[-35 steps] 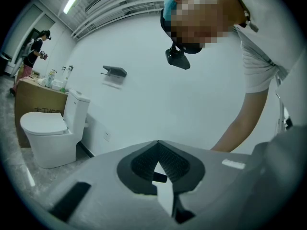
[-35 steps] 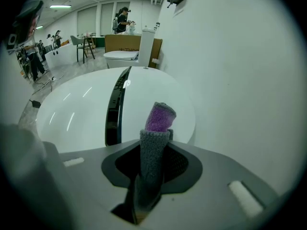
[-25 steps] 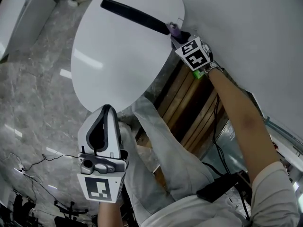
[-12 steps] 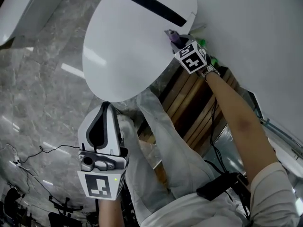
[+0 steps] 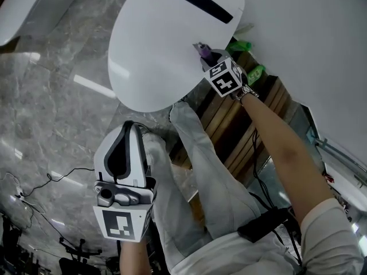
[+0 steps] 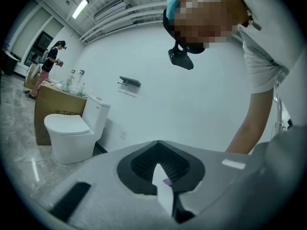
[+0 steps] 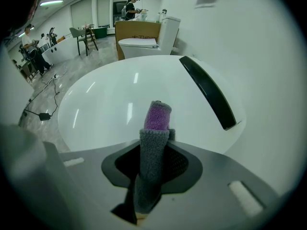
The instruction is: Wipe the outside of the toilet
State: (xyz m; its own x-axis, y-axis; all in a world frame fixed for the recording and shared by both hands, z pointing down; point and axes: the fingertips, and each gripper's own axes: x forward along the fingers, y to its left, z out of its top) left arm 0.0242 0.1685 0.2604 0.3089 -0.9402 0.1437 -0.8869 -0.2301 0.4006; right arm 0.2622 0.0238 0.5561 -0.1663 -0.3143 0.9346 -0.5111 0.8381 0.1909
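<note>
Right gripper view: your right gripper (image 7: 154, 143) pinches the cloth (image 7: 158, 115) over the toilet lid (image 7: 105, 104) near 6 o'clock. Next, sweep toward 12. Your left gripper (image 6: 163, 188) hangs, jaws together, empty.

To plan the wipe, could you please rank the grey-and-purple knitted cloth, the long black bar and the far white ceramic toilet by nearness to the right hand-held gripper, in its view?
1. Grey-and-purple knitted cloth: between the jaws.
2. Long black bar: ahead, right.
3. Far white ceramic toilet: back centre.
</note>
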